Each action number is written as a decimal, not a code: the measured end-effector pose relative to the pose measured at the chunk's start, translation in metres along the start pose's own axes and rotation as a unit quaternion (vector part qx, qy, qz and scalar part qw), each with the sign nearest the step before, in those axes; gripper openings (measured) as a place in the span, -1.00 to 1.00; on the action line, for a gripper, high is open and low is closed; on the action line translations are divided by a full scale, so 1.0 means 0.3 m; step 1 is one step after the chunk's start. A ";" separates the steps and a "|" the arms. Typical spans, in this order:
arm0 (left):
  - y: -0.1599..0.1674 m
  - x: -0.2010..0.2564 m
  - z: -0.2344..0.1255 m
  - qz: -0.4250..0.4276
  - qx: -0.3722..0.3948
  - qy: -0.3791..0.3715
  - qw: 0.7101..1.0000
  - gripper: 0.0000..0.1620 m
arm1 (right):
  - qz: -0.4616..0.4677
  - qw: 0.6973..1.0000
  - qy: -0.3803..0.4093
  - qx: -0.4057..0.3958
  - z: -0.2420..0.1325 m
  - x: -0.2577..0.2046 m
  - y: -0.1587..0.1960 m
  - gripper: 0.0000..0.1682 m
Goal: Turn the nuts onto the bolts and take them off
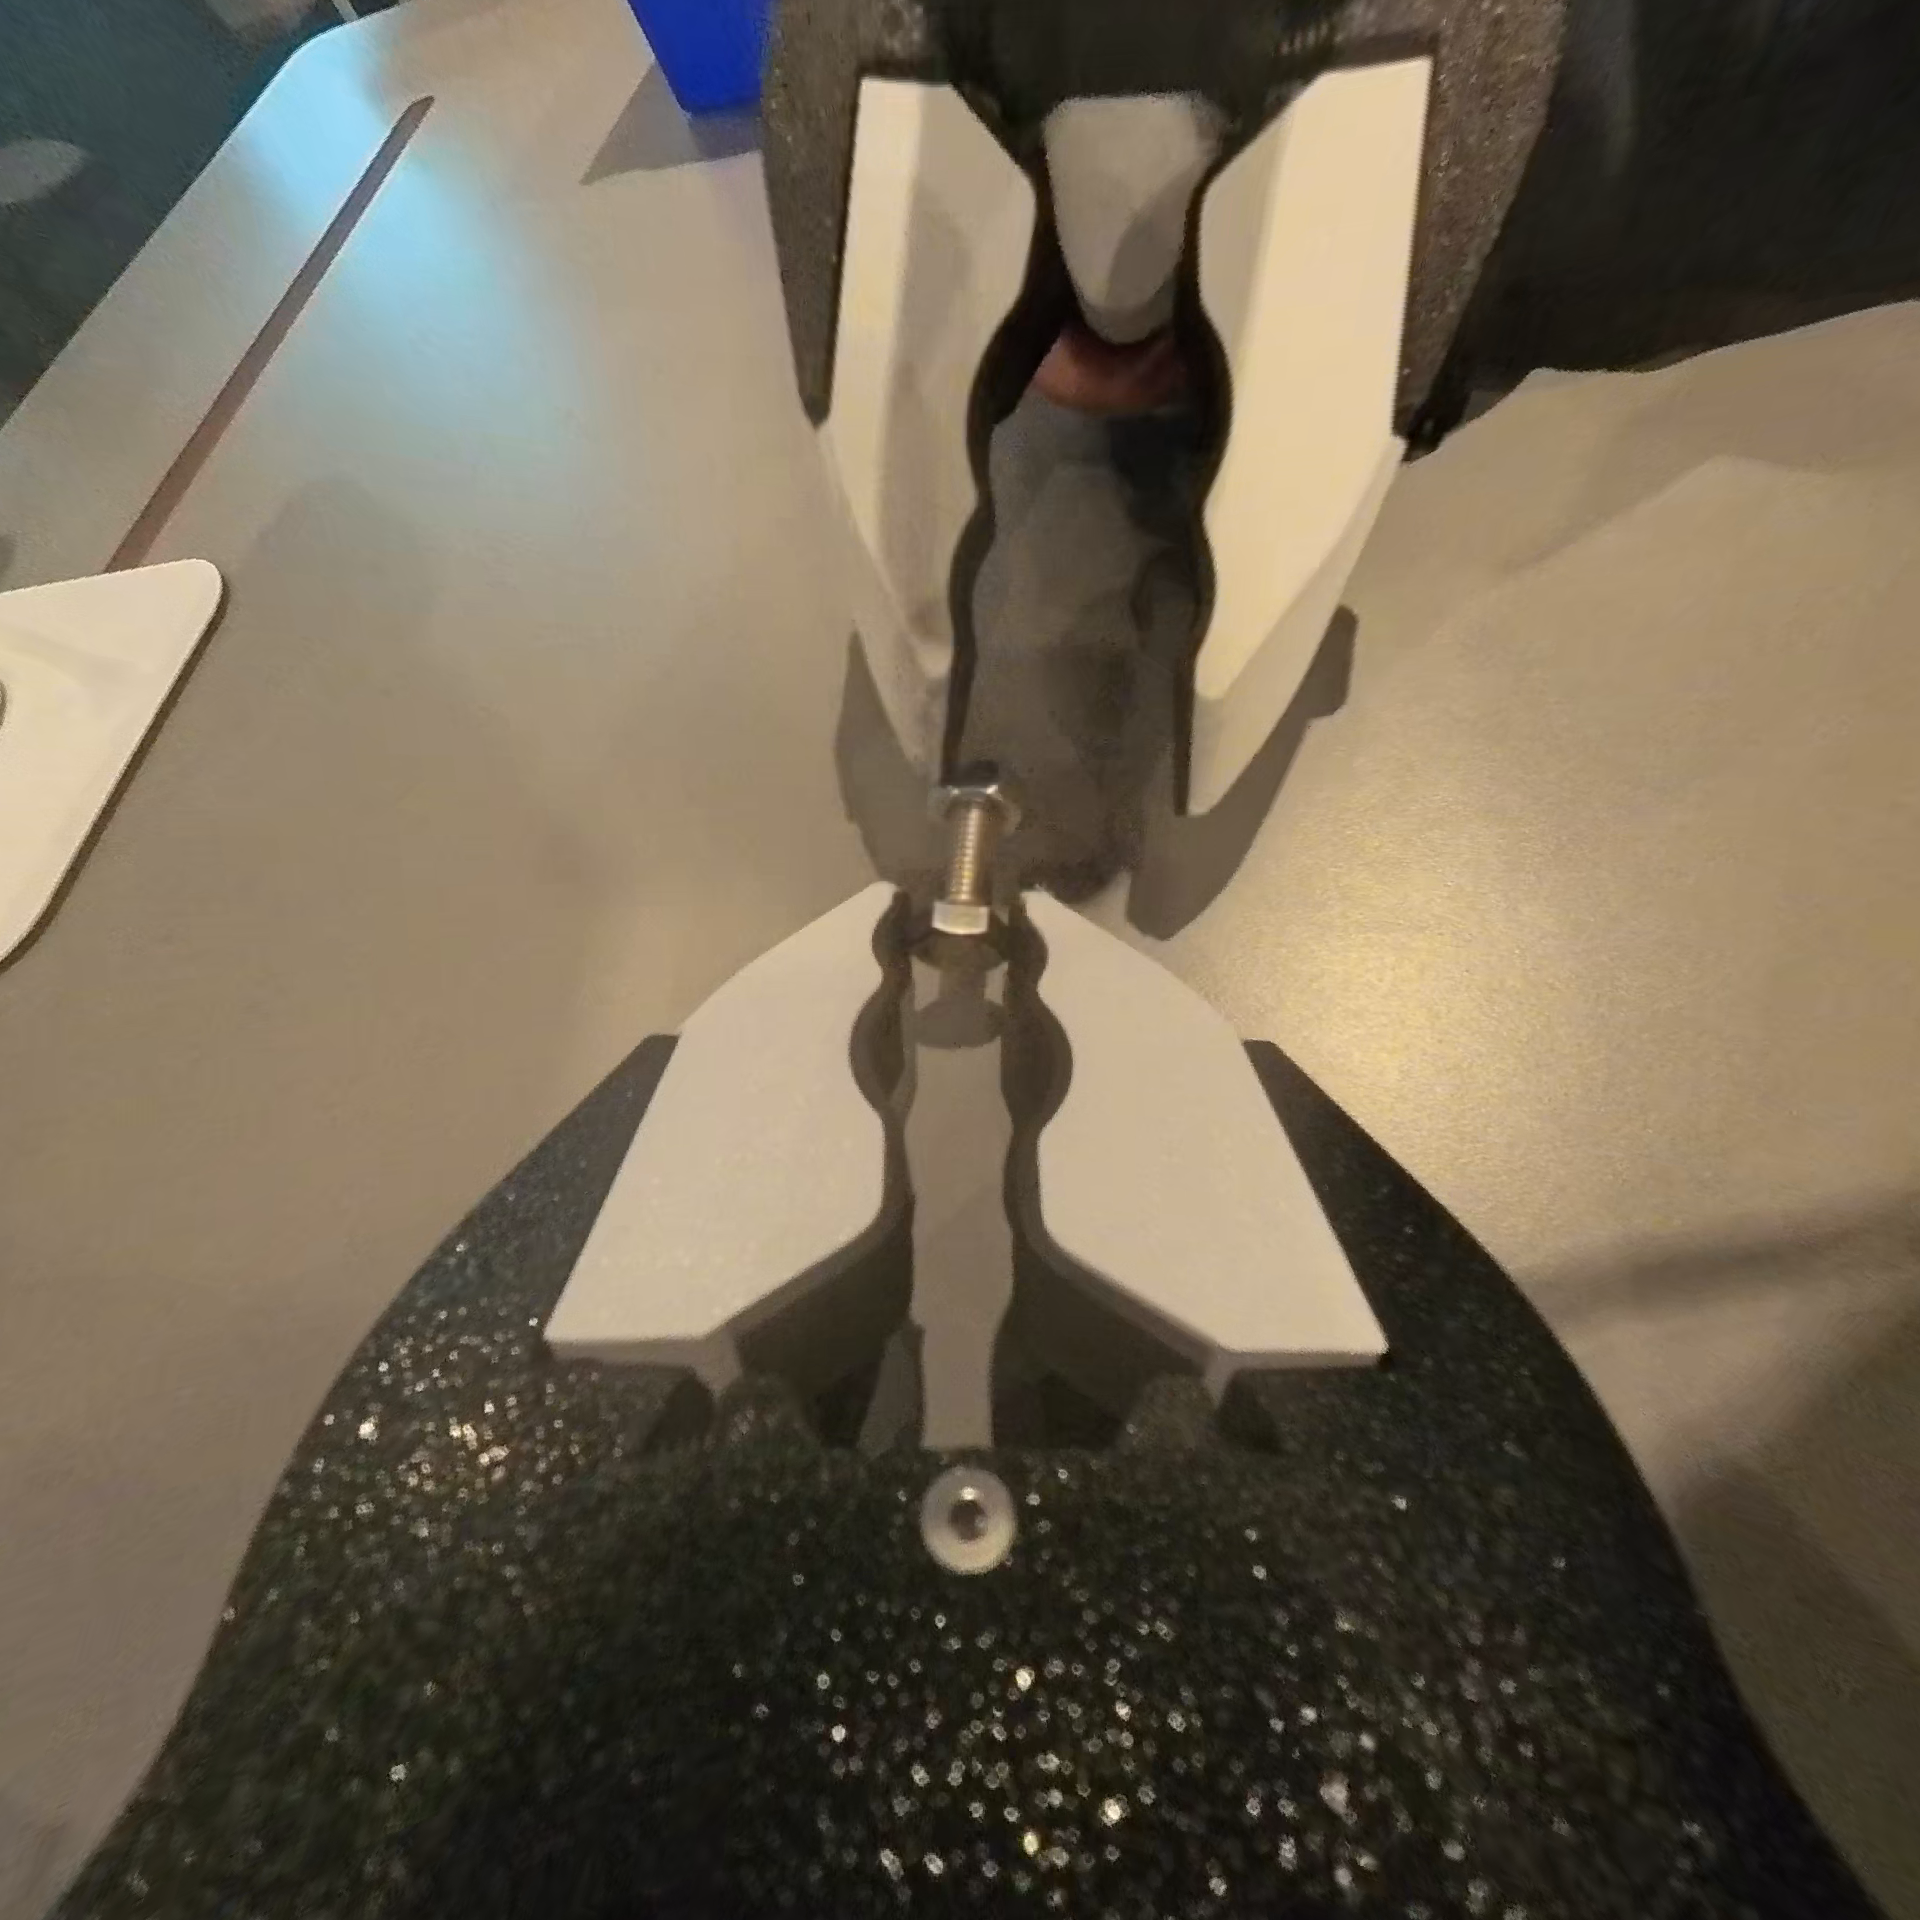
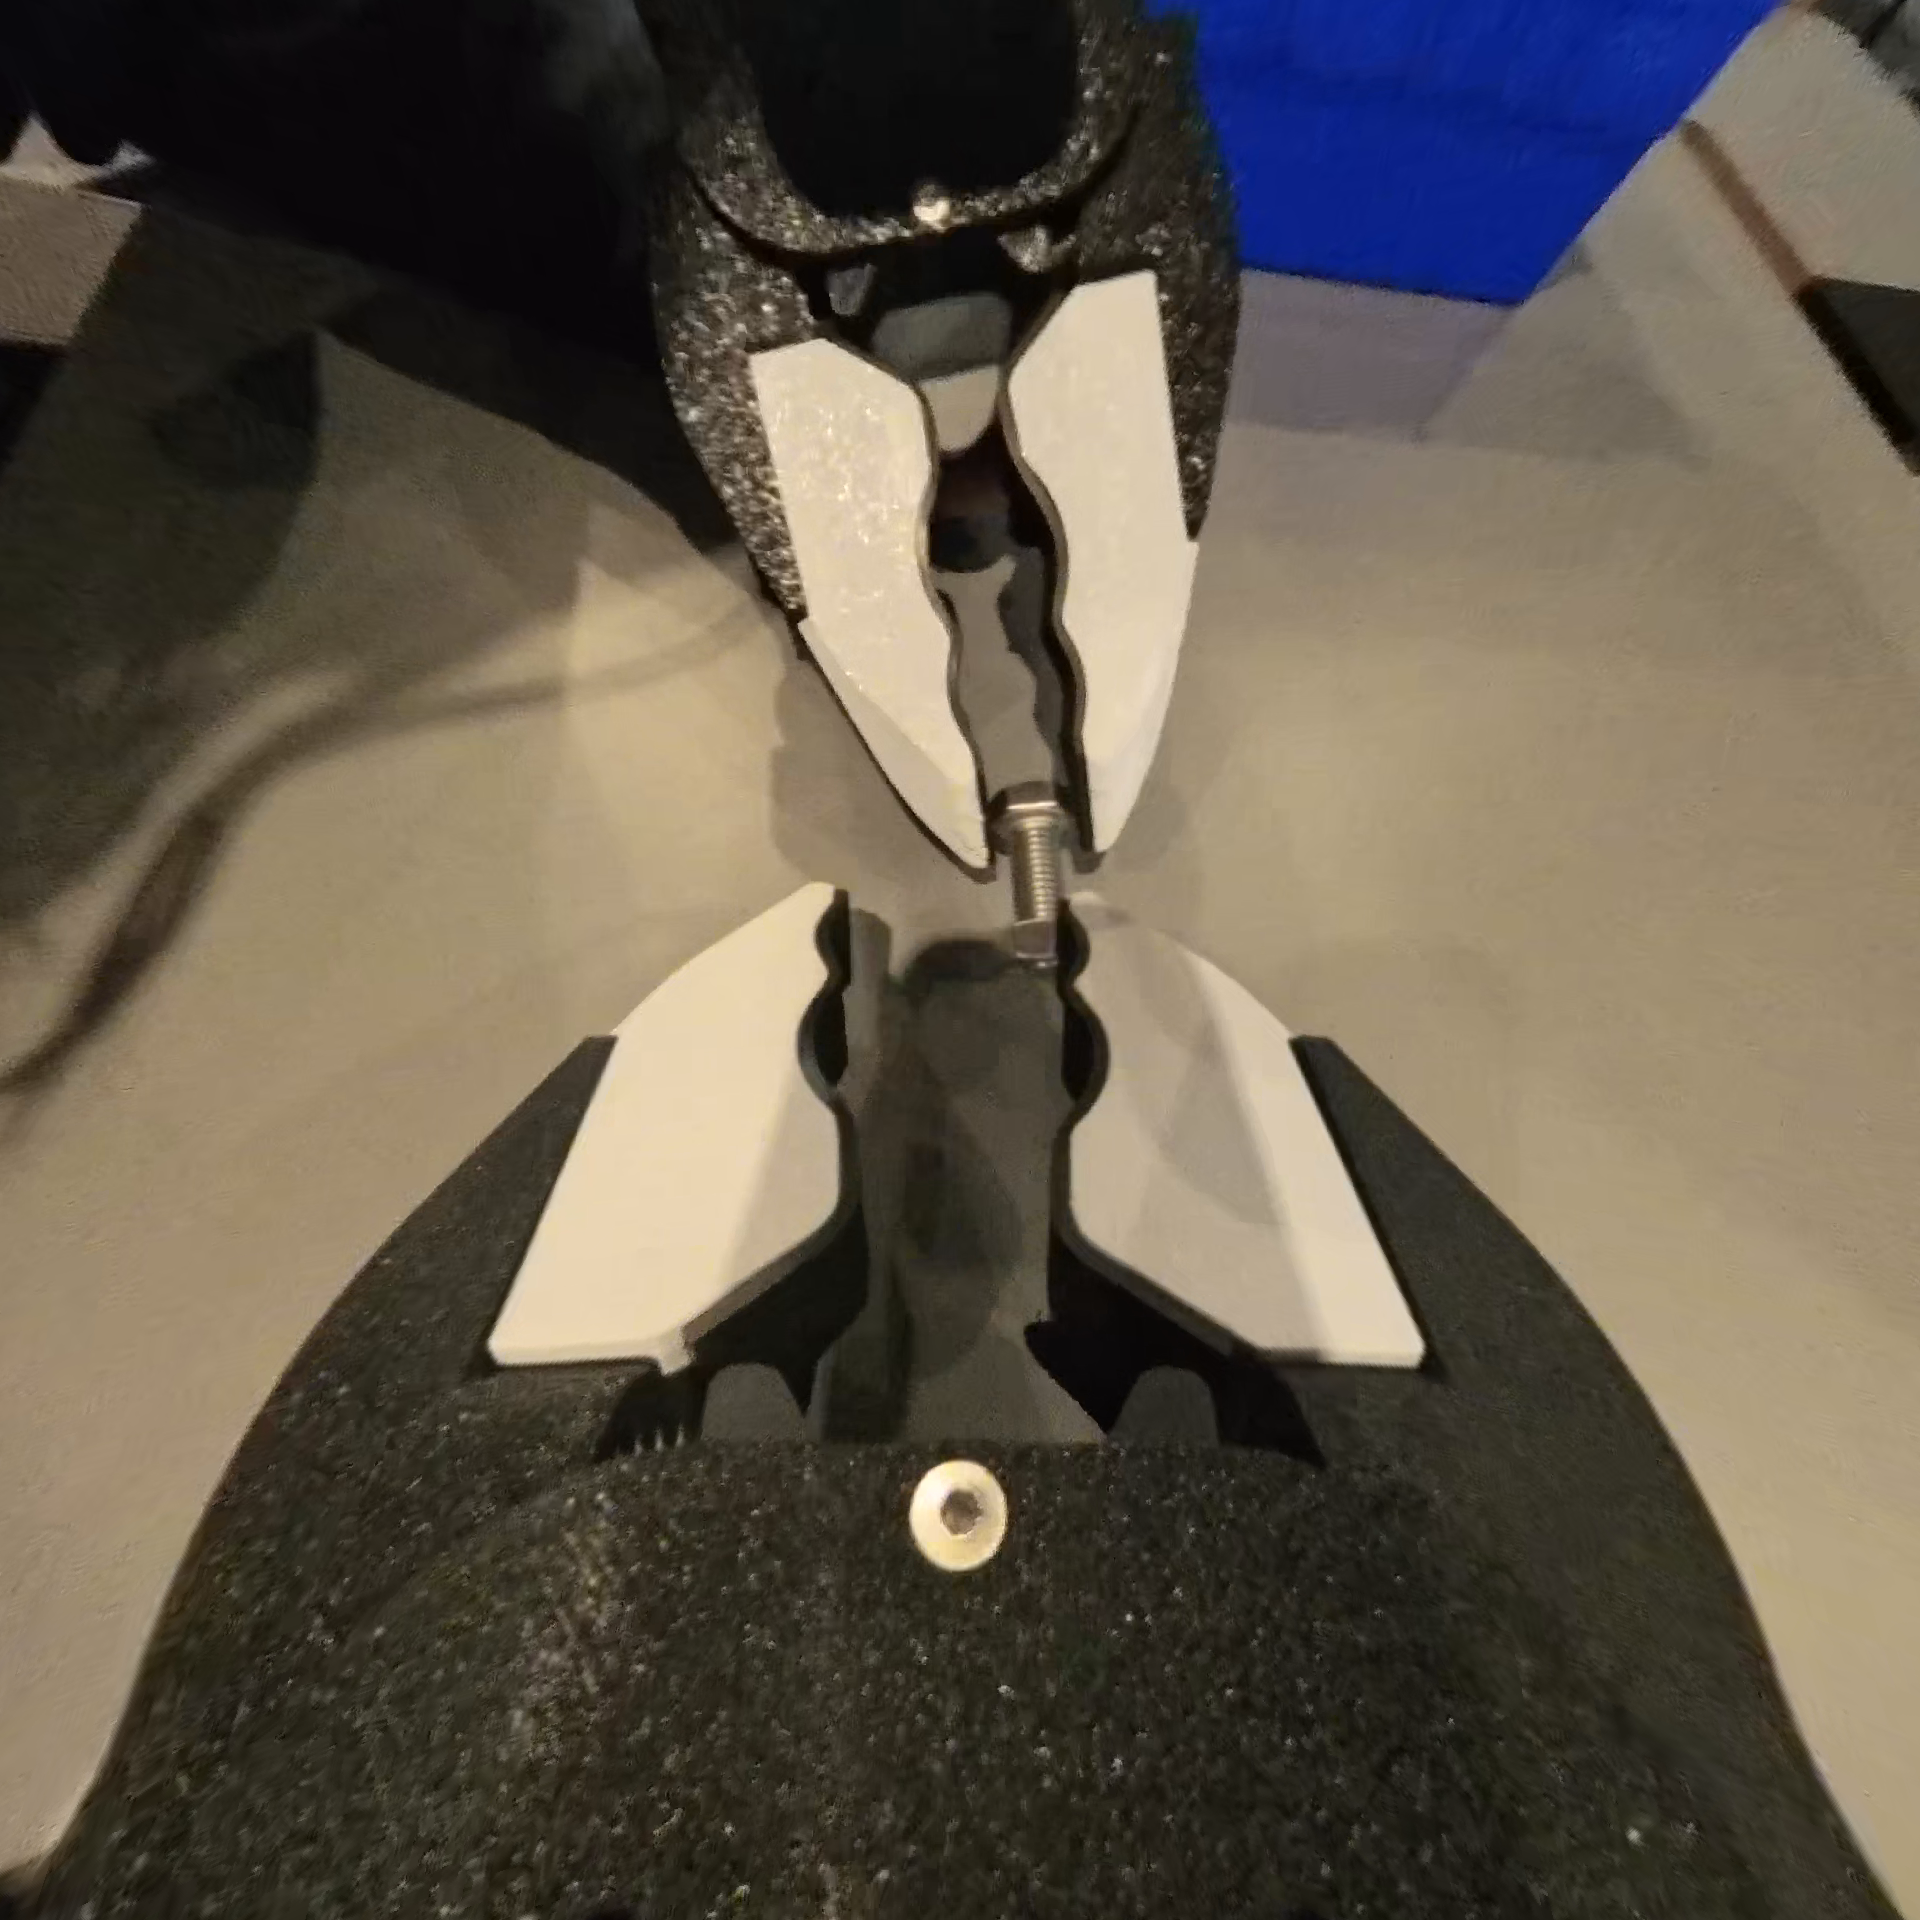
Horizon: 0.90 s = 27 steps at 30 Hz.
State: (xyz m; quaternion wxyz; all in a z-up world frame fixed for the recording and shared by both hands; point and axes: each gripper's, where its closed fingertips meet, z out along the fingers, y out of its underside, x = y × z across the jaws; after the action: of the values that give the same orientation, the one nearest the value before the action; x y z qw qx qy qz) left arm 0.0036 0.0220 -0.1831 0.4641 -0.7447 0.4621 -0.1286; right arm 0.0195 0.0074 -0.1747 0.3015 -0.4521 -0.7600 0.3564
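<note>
- Holding the bolt (image 1: 962, 868) by its head above the desk (image 1: 468, 831), my left gripper (image 1: 961, 925) has jaws nearly closed.
- My right gripper (image 2: 961, 935) jaws are parted; one fingertip (image 2: 1081, 935) touches the nut (image 2: 1037, 932).

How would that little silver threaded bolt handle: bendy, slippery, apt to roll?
Probably rigid: the silver threaded bolt looks like metal and juts straight from the left tongs. Likely slick, given its shine. On the grey table it might roll, though its hexagonal ends should check that.
</note>
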 end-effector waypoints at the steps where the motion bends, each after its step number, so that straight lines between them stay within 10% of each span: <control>1: 0.000 -0.001 0.000 -0.001 0.000 0.000 1.000 -0.80 | -0.003 0.999 -0.036 0.006 -0.012 -0.033 -0.006 -0.84; 8: 0.000 0.000 -0.001 0.001 0.001 -0.001 1.000 -0.79 | -0.020 0.999 0.037 0.015 0.001 0.030 -0.009 -0.47; 13: -0.001 0.001 -0.002 0.002 0.001 0.000 1.000 -0.79 | 0.005 0.999 -0.040 0.025 -0.020 -0.039 -0.026 -0.89; 18: -0.001 0.002 -0.002 0.000 0.001 0.002 1.000 -0.79 | -0.009 0.999 0.035 0.015 -0.010 0.032 -0.008 -0.50; 24: -0.001 0.003 -0.002 0.000 0.001 0.003 1.000 -0.79 | 0.017 0.999 -0.025 0.034 -0.040 -0.013 -0.026 -0.80; 27: -0.001 0.004 -0.002 0.000 0.001 0.004 1.000 -0.79 | -0.001 0.999 0.033 0.030 -0.040 0.038 -0.018 -0.55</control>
State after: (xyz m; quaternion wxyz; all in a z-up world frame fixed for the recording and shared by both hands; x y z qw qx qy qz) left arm 0.0040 0.0209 -0.1829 0.4630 -0.7436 0.4641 -0.1316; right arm 0.0215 0.0190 -0.1620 0.3403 -0.4542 -0.7390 0.3631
